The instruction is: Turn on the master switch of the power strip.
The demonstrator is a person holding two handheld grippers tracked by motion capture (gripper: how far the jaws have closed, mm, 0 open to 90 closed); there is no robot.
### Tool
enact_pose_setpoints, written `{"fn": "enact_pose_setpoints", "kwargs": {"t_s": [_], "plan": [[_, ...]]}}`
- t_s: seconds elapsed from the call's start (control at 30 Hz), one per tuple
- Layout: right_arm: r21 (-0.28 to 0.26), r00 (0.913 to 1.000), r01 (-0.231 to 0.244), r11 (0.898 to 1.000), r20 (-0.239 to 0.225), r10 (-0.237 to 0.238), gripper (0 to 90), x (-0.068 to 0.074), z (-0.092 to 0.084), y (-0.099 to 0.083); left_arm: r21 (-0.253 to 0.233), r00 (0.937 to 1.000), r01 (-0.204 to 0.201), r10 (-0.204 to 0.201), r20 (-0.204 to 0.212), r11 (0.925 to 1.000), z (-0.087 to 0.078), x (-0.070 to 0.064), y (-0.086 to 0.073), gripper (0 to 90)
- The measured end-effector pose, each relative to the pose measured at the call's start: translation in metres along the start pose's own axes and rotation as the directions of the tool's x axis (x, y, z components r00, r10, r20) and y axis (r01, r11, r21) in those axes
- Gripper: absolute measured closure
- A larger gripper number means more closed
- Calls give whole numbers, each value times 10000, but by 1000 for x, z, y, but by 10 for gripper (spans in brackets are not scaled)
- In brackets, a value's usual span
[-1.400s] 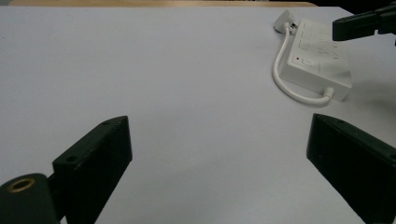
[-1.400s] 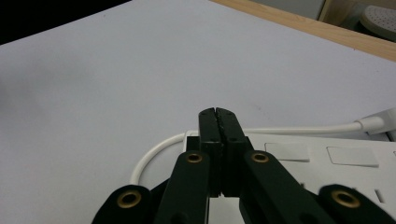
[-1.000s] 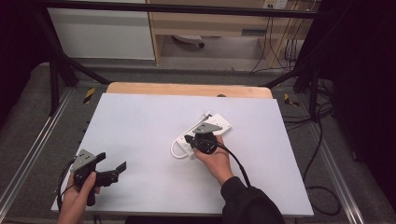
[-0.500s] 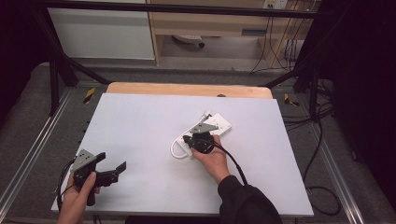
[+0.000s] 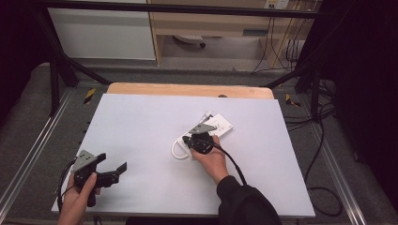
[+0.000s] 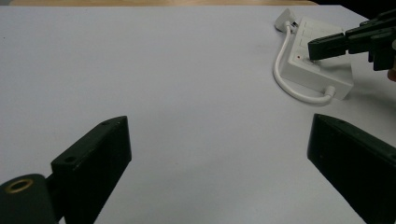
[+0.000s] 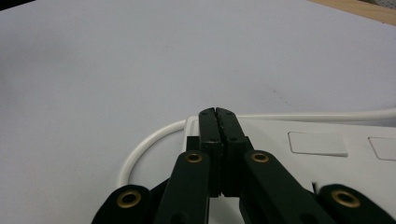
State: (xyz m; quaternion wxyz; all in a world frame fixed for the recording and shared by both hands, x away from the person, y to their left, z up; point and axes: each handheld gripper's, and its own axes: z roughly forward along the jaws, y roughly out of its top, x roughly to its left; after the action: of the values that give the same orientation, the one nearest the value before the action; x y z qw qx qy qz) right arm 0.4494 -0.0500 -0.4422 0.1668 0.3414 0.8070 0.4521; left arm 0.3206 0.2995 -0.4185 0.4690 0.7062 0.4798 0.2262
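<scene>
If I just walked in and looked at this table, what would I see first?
Probably the white power strip near the middle of the white table, with its white cord looping out beside it. The right gripper has its jaws shut and poised at the strip's end, by the cord. The left gripper sits at the near left corner with its jaws wide open and nothing between them.

Lab-style recording rig, not a home. Plain white rectangular tabletop (image 5: 141,136) on a light wooden board (image 5: 187,90), boxed in by a black metal tube frame (image 5: 56,75) with silver aluminium rails (image 5: 28,159) down both sides. Grey carpet floor (image 5: 28,98), loose black cables (image 5: 319,154) trailing at the right, yellow-black hazard tape marks (image 5: 89,95) at the frame feet. Pale wooden shelf unit (image 5: 211,23) and white cabinet panel (image 5: 103,33) behind.
</scene>
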Motion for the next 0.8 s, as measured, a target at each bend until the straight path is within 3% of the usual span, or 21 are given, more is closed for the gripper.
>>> {"fn": "enact_pose_setpoints", "kwargs": {"t_s": [0.8], "plan": [[126,10000,87,9999,39,-88,900,0,4,1,-35,10000,28,-28,-10,10000,0,0,0,62]]}}
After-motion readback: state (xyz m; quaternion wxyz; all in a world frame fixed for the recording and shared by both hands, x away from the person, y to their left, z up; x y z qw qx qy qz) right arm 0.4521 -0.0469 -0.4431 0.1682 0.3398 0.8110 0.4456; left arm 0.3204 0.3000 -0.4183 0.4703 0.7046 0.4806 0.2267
